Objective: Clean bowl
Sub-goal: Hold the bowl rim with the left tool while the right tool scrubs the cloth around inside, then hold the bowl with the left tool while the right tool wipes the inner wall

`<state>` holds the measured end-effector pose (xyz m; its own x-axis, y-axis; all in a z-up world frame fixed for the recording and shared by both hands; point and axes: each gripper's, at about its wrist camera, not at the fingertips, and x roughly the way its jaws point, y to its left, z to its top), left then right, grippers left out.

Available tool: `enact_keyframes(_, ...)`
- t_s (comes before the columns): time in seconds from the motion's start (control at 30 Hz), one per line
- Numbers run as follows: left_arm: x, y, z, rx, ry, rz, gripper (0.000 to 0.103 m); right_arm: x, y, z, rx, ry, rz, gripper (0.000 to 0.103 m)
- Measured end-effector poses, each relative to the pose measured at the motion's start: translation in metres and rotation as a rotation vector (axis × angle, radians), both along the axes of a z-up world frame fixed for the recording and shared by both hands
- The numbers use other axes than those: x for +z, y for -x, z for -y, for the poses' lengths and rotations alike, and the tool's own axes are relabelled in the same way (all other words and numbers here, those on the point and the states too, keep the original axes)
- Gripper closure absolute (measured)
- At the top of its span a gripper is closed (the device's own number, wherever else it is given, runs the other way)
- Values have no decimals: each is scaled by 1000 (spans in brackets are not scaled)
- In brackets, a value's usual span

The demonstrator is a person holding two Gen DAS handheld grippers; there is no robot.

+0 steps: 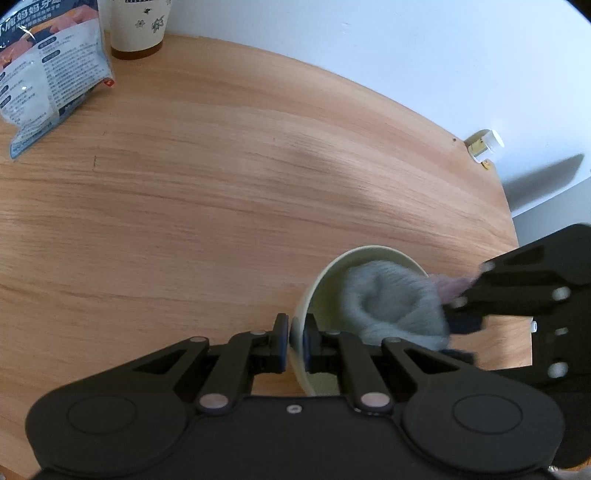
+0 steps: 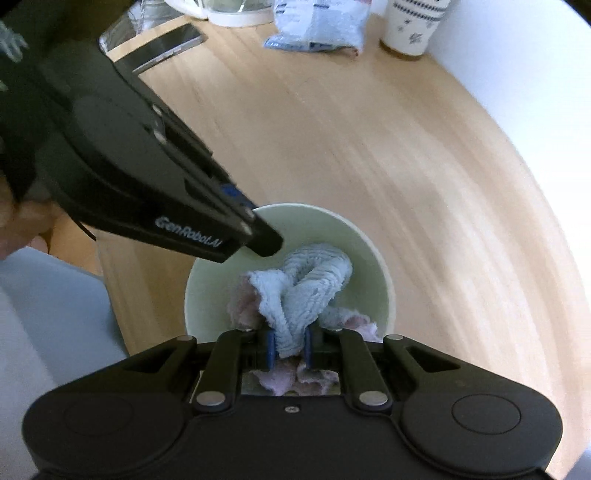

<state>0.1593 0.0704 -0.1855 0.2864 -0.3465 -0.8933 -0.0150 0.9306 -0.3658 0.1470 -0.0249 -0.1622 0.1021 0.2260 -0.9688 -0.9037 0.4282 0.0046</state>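
A pale green bowl (image 1: 314, 295) (image 2: 373, 266) stands on the wooden table near its right edge. My left gripper (image 1: 295, 338) is shut on the bowl's near rim, one pad outside the wall and one inside. A light blue and pink cloth (image 1: 395, 299) (image 2: 306, 284) lies bunched inside the bowl. My right gripper (image 2: 289, 349) is shut on a fold of that cloth and points steeply down into the bowl. In the left wrist view the right gripper (image 1: 461, 314) comes in from the right. In the right wrist view the left gripper (image 2: 264, 243) reaches the rim from the upper left.
A printed plastic packet (image 1: 48, 74) (image 2: 317, 29) and a flowered paper cup (image 1: 138, 26) (image 2: 410, 26) stand at the table's far side. A small white bottle (image 1: 484, 146) sits by the wall. A dark phone (image 2: 166, 44) lies far left. The table edge (image 1: 517, 332) runs close to the bowl.
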Motion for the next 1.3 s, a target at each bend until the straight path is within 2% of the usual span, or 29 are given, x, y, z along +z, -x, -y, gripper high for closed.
enact_keyframes(0.17, -1, -2, 3, -12, -9, 4, 96, 19, 6, -2, 43, 73, 63, 86)
enact_keyframes(0.23, -1, -2, 4, -19, -13, 9, 95, 14, 5, -5, 64, 109, 66, 87)
enact_keyframes(0.3, -1, -2, 5, -23, -37, 12, 82, 6, 6, -7, 70, 115, 55, 87)
enact_keyframes(0.33, -1, -2, 6, -28, -45, 12, 80, 5, 8, -12, 69, 117, 54, 87)
enact_keyframes(0.53, -1, -2, 7, -45, -45, 10, 80, -14, 4, -22, 70, 146, 33, 88)
enact_keyframes(0.7, -1, -2, 5, -52, -37, 11, 81, -17, -12, -23, 23, 110, -1, 89)
enact_keyframes(0.77, -1, -2, 5, -57, -26, 17, 86, -19, -14, -23, 1, 89, -10, 89)
enact_keyframes(0.93, 0, -1, 7, -69, -25, 22, 91, -16, -1, -15, -52, 40, 2, 88)
enact_keyframes(1.03, 0, -1, 6, -71, -27, 20, 91, -3, 8, -7, -79, 23, 45, 88)
enact_keyframes(1.17, -1, -2, 6, -80, -26, 17, 90, 31, 17, 10, -129, -12, 117, 88)
enact_keyframes(1.3, 1, -1, 7, -100, -34, 29, 91, 31, 20, 17, -133, -6, 147, 88)
